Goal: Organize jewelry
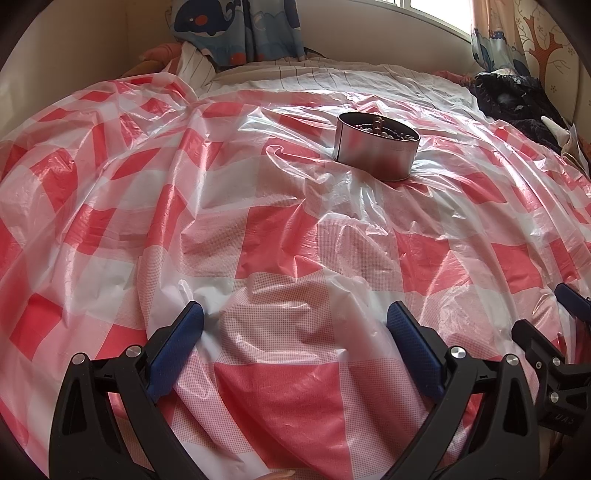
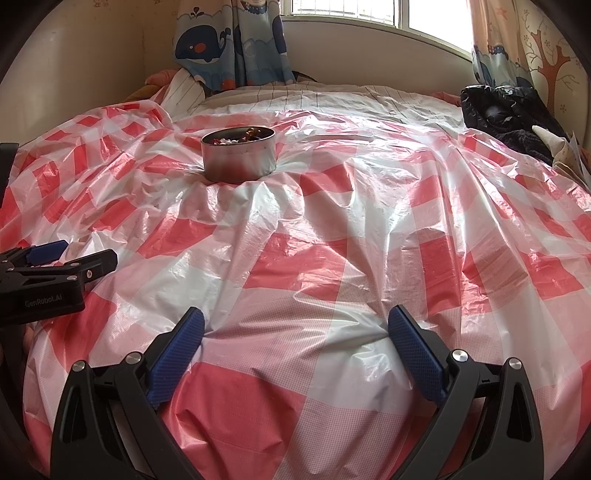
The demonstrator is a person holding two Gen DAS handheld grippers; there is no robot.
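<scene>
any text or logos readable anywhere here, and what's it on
"GenRobot.AI": pale lettering on the black body of the left gripper, seen from the right wrist view.
"UAS": faint and partly cut off, on the black body of the right gripper in the left wrist view; the reading is uncertain.
The round metal tin, the red checked plastic sheet and the whale curtain show no readable text.

A bed (image 2: 332, 99) fills the room, spread with a crinkled red-and-white checked plastic sheet (image 2: 314, 258) over striped bedding (image 1: 332, 75). Plain cream walls (image 2: 351, 48) rise behind it. Daylight pours through a window (image 2: 369, 9) at the top right. Blue whale-print curtains (image 2: 229, 40) hang at the left, and a tree-patterned one (image 2: 546, 48) at the right. A dark heap of clothing (image 2: 506, 114) lies on the bed's right edge.
</scene>
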